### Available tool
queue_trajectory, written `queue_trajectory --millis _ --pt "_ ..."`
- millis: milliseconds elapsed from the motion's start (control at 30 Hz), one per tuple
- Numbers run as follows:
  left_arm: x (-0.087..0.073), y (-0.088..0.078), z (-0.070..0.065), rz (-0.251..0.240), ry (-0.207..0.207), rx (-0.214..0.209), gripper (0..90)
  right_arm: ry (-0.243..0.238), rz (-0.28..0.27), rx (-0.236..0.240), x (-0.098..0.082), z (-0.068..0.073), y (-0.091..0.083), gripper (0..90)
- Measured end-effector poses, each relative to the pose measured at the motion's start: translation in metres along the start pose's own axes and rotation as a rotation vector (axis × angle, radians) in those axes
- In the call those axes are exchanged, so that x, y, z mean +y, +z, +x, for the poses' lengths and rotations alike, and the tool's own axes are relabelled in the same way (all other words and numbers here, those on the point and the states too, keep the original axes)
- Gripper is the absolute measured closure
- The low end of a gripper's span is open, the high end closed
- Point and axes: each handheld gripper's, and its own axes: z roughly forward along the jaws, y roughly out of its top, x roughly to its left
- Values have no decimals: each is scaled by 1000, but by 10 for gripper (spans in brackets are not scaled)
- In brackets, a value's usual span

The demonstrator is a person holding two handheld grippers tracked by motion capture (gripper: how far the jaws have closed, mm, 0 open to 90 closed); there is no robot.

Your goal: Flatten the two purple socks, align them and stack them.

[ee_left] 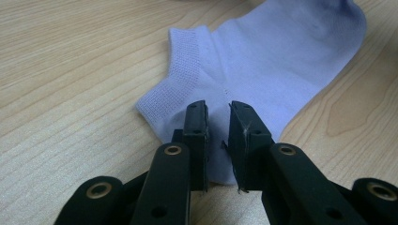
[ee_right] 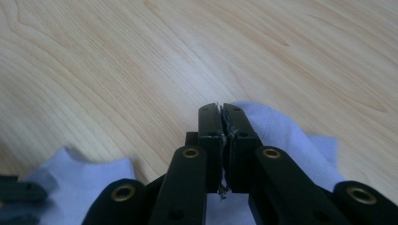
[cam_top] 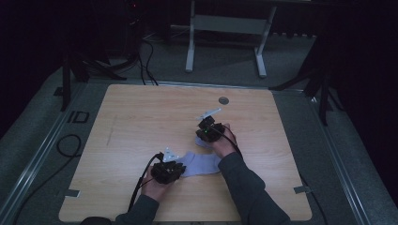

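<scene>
A pale lilac ankle sock [cam_top: 202,164] lies flat on the wooden table [cam_top: 141,122] between both hands. My left gripper [cam_top: 174,169] rests low over the sock's heel, just behind the ribbed cuff [ee_left: 180,70]. In the left gripper view the left gripper [ee_left: 218,105] has its jaws a narrow gap apart, with sock fabric [ee_left: 281,56] showing in the gap. My right gripper [cam_top: 207,133] is at the sock's far end. In the right gripper view the right gripper [ee_right: 221,108] has its jaws pressed together on a fold of the sock [ee_right: 281,133], which rises at their right side.
A round grey grommet [cam_top: 224,100] sits near the table's far edge. Black cables [cam_top: 68,145] run over the floor at the left. A white table frame [cam_top: 225,28] stands behind. Grey tape tabs [cam_top: 300,189] mark the near corners.
</scene>
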Motion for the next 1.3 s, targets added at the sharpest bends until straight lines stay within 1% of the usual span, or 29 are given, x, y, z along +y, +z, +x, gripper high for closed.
queue_trajectory --millis 167,300,367,400,433,467,533,567,600,667,700,733,767,800,833,867,900,933,967,1033,1067,1100,1133,1167,1300 --pt "0 0 0 -1 0 1 770 26 -30 -17 -12 -15 -19 870" --pt "0 0 1 2 3 2 769 46 -37 -29 -26 -25 -32 869" --pt "0 0 0 0 1 2 769 59 -41 -44 -36 -31 -38 868" --pt "0 0 0 0 1 2 769 59 -38 -53 -40 -34 -39 868" --pt "0 0 0 0 1 2 769 59 -38 -53 -40 -34 -39 868" --pt "0 0 1 0 1 1 770 64 -15 -79 -50 -39 -41 867" --pt "0 0 1 -2 0 1 770 81 -6 -84 -57 -44 -43 863" --pt "0 0 1 -2 0 1 770 81 -6 -84 -57 -44 -43 863" --pt "0 0 1 -1 2 2 769 86 6 -93 -63 -48 -44 859" --pt "0 0 0 -1 3 3 770 91 24 -105 -69 -52 -46 841" --pt "0 0 0 -1 3 3 769 91 24 -105 -69 -52 -46 841" --pt "0 0 0 -1 4 3 769 94 32 -123 -73 -54 -49 809" --pt "0 0 0 -1 4 3 770 94 32 -123 -73 -54 -49 809" --pt "0 0 0 -1 4 3 769 93 27 -146 -74 -56 -53 758" --pt "0 0 0 -1 4 3 769 93 27 -146 -74 -56 -53 758" --pt "0 0 0 -1 4 4 769 97 21 -159 -73 -57 -56 732" --pt "0 0 0 -1 4 4 769 97 21 -159 -73 -57 -56 732" --pt "0 0 0 -1 4 5 769 97 13 -162 -71 -56 -59 710" --pt "0 0 0 -1 4 5 769 60 -11 -156 -62 -52 -62 657" --pt "0 0 0 -1 5 5 769 41 -23 -140 -55 -48 -61 645" --pt "0 0 0 -1 5 5 769 41 -23 -140 -55 -48 -61 645" --pt "0 0 0 -1 4 3 769 26 -18 -126 -48 -43 -55 636" --pt "0 0 0 -1 4 3 769 26 -18 -126 -48 -43 -55 636" --pt "0 0 0 -2 4 3 768 13 -6 -108 -43 -40 -46 628" --pt "0 0 0 0 5 2 767 -5 22 -77 -37 -36 -24 611"
